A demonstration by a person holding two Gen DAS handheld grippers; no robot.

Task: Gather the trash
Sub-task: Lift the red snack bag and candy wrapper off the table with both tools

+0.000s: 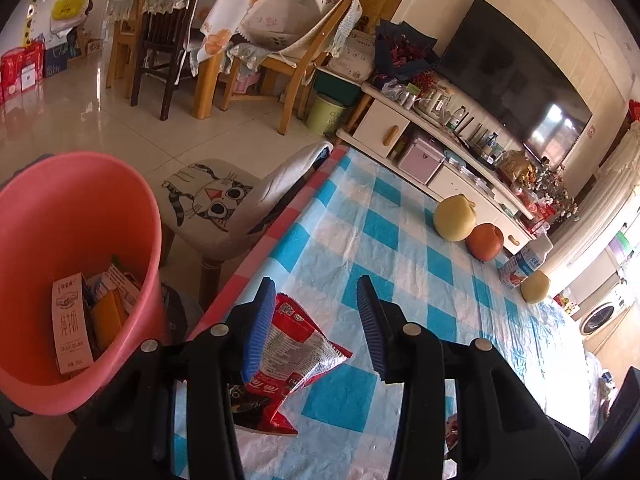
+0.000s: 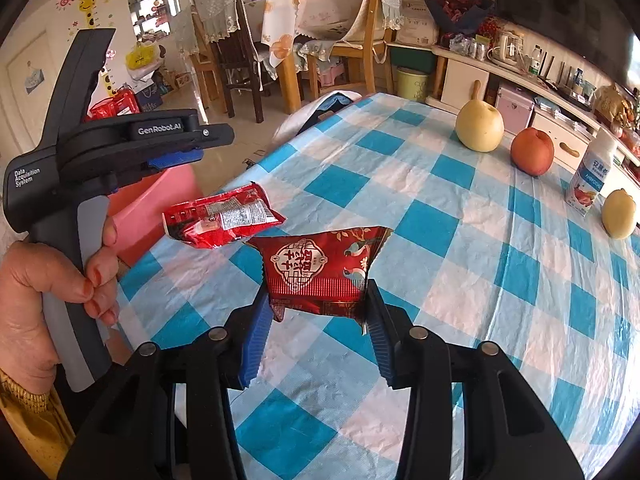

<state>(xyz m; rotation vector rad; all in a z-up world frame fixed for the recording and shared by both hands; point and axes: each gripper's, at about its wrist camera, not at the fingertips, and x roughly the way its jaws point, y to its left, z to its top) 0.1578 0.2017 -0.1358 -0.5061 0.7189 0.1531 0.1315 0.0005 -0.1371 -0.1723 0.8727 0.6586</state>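
Note:
A crumpled red and white snack wrapper (image 1: 298, 354) lies near the left edge of the blue checked table (image 1: 400, 240), between the open fingers of my left gripper (image 1: 316, 324); it also shows in the right wrist view (image 2: 222, 216), below the left gripper's body (image 2: 120, 136). A second red wrapper with a white emblem (image 2: 324, 270) sits between the fingers of my right gripper (image 2: 316, 320), whose pads touch its sides. A pink bin (image 1: 76, 276) holding cartons stands on the floor left of the table.
On the far side of the table are a yellow pear (image 2: 480, 128), a red apple (image 2: 532, 150), a yoghurt bottle (image 2: 590, 178) and a lemon (image 2: 619, 213). A cat-print stool (image 1: 216, 208) stands by the table's left edge. A TV cabinet (image 1: 440, 152) runs behind.

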